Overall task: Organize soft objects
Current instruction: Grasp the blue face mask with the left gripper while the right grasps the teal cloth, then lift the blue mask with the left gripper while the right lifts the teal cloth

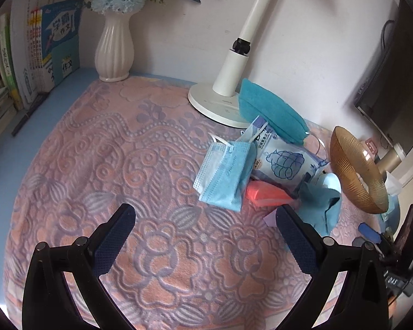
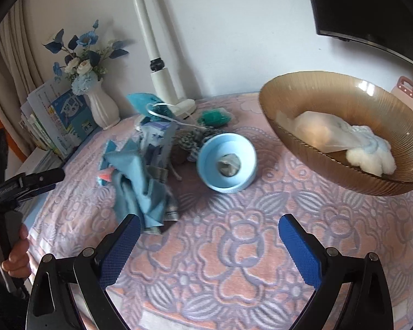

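A heap of soft things lies on the patterned pink blanket (image 1: 124,165): a light blue face mask (image 1: 223,176), a teal mask (image 1: 269,110), a tissue pack (image 1: 283,162), an orange-red pack (image 1: 267,194) and a blue cloth (image 1: 319,206), which also shows in the right wrist view (image 2: 140,184). An amber bowl (image 2: 341,101) holds white cotton (image 2: 371,156) and a plastic bag. My left gripper (image 1: 205,217) is open and empty, left of the heap. My right gripper (image 2: 209,228) is open and empty, between cloth and bowl.
A light blue cup (image 2: 228,162) lies on its side with something grey inside. A white lamp (image 1: 234,63), a white vase (image 1: 114,49) with flowers and books (image 1: 41,52) stand at the back. A dark monitor (image 1: 391,88) is at the right.
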`<state>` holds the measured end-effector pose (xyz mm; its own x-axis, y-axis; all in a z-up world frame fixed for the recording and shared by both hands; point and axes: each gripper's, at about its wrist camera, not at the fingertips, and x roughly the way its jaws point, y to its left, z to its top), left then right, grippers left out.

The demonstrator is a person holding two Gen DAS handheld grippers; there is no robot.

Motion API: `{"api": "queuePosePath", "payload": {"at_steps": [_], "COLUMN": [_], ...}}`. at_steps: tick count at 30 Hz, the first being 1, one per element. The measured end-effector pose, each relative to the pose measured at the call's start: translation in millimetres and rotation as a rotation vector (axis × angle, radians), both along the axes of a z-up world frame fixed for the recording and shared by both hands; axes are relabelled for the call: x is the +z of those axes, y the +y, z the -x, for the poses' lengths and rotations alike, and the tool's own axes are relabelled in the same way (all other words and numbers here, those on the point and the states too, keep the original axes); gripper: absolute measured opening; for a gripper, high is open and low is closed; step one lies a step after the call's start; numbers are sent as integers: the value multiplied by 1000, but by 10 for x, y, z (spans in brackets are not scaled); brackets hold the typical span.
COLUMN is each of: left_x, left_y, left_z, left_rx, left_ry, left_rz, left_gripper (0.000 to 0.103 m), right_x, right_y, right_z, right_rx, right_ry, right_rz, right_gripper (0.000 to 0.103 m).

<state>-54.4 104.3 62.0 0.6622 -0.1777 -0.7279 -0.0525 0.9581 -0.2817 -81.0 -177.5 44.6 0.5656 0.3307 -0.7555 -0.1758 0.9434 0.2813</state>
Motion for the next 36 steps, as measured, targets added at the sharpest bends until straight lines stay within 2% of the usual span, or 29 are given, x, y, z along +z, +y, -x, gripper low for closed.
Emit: {"api": "queuePosePath", "payload": {"at_steps": [3,5,8,11,12,13,14,15,16,18,19,21,24,28,31,34,36], "left_x": [-63,-182,-357,-486,-516,-525,-524,-528,-546,-559,-553,-502,-414,-388,-361,-341,-346], "left_y": [90,70,-18,-93,-110,-128,-158,-195,-231,-279,-293,-285,-234,-152,-72,22,54], "left_z": [-235,-405,-607,-726,-750,-761,-760,-757,-760,-746,-725,-655,-537,-511,-504,-476,-475], "left_rx": [-44,-79,-109,-120,-120,-117,-117,-132,-153,-157,-167,-161,-136,-123,-126,-142,-177], "left_ry": [29,61,87,94,90,79,63,54,55,42,34,-11,-82,-102,-110,-123,-126], "left_rz": [102,147,149,146,147,138,115,100,100,80,82,86,95,126,169,239,315], "left_gripper": [96,94,94,94,89,83,62,43,37,20,18,18,18,18,18,18,18], "right_x": [138,191,192,147,121,93,64,19,-18,-60,-50,2,134,363,527,605,551], "right_y": [258,456,689,831,876,912,935,980,1013,1026,1020,969,785,472,275,79,3], "right_z": [-35,-94,-169,-232,-250,-273,-294,-317,-342,-340,-328,-274,-162,11,122,187,206], "right_rx": [37,57,83,88,86,83,80,81,88,100,99,69,18,-21,-52,-58,-48], "right_ry": [-4,-15,-36,-52,-58,-60,-61,-60,-54,-57,-72,-104,-135,-147,-153,-115,-47], "right_rz": [-24,13,89,127,146,171,198,229,245,234,234,237,179,70,32,-21,-17], "right_gripper": [100,100,100,93,92,91,88,73,53,33,26,21,15,15,15,15,15]}}
